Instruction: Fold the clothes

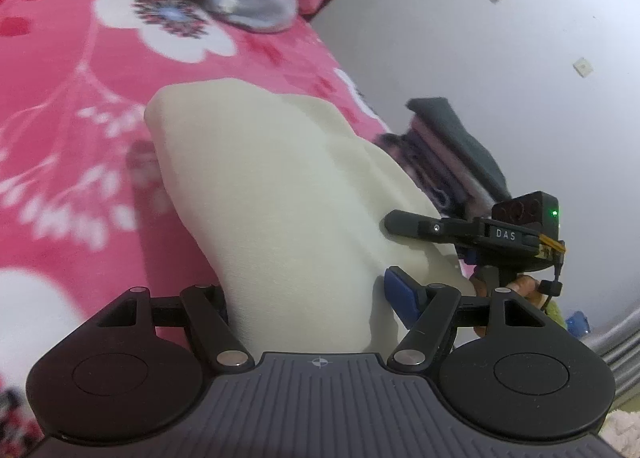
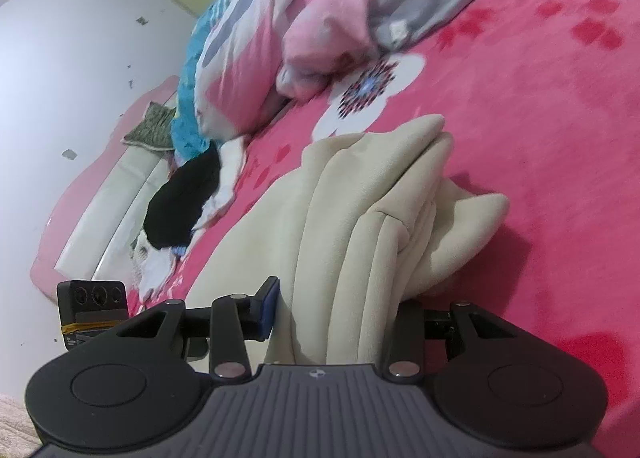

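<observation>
A cream garment (image 1: 260,177) lies bunched in long folds on the pink flowered blanket (image 1: 80,97). Its near end rises between the fingers of my left gripper (image 1: 308,294), which is shut on it; the blue pad (image 1: 400,298) presses its right side and the other finger is hidden behind the cloth. My right gripper (image 1: 400,225) grips the same garment's edge from the right. In the right wrist view the cream garment (image 2: 352,197) runs in thick folds into my right gripper (image 2: 338,310), shut on it, blue pad (image 2: 268,310) against the cloth.
A pink and grey garment (image 2: 360,17) lies crumpled farther up the blanket (image 2: 540,117). A black garment (image 2: 180,201) and a blue and pink quilt (image 2: 232,57) sit by the bed's edge. Folded dark clothes (image 1: 452,149) are stacked beyond the cream garment. A hand (image 1: 524,284) holds the right gripper.
</observation>
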### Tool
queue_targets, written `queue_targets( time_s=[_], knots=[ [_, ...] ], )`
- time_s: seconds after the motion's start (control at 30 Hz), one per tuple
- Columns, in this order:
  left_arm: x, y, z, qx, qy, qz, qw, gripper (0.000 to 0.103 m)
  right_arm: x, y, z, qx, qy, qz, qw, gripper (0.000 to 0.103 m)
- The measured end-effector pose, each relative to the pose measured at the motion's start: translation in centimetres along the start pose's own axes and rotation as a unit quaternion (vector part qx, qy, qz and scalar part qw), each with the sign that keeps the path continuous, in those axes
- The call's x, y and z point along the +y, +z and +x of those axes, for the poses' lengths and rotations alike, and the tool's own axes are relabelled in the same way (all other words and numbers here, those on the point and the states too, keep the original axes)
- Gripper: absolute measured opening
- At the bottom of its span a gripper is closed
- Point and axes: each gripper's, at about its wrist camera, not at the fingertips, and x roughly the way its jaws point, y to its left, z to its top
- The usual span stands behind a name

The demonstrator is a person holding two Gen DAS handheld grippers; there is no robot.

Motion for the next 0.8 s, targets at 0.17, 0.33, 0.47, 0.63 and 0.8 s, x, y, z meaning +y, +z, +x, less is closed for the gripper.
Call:
queue_targets(
  time_s=[0.17, 0.33, 0.47, 0.63, 0.8],
  knots=[
    [-2.4, 2.4, 3.9, 0.004, -0.026, 0.015, 0.9995, 0.071, -1.3, 3.0, -3.4, -0.019, -0.033, -0.023, 0.999, 0.044],
    [-4.9, 4.6, 8.3, -0.004, -0.053, 0.039, 0.9978, 0.071, -2.8, 6.9, -6.7, -0.040, -0.072, -0.065, 0.994, 0.043],
    [-5.5, 4.5, 11.9, 0.008, -0.063, 0.044, 0.9970, 0.071, -4.9, 8.5, -8.0, -0.048, -0.099, -0.108, 0.988, 0.043],
    [-4.7, 2.2, 16.9, 0.060, -0.056, 0.039, 0.9958, 0.070, -9.9, 7.0, -6.5, -0.007, -0.158, -0.115, 0.981, 0.048],
    [-4.5, 1.5, 16.4, 0.056, -0.057, 0.049, 0.9956, 0.071, -8.7, 5.6, -5.5, -0.016, -0.215, -0.145, 0.966, 0.061]
  ],
)
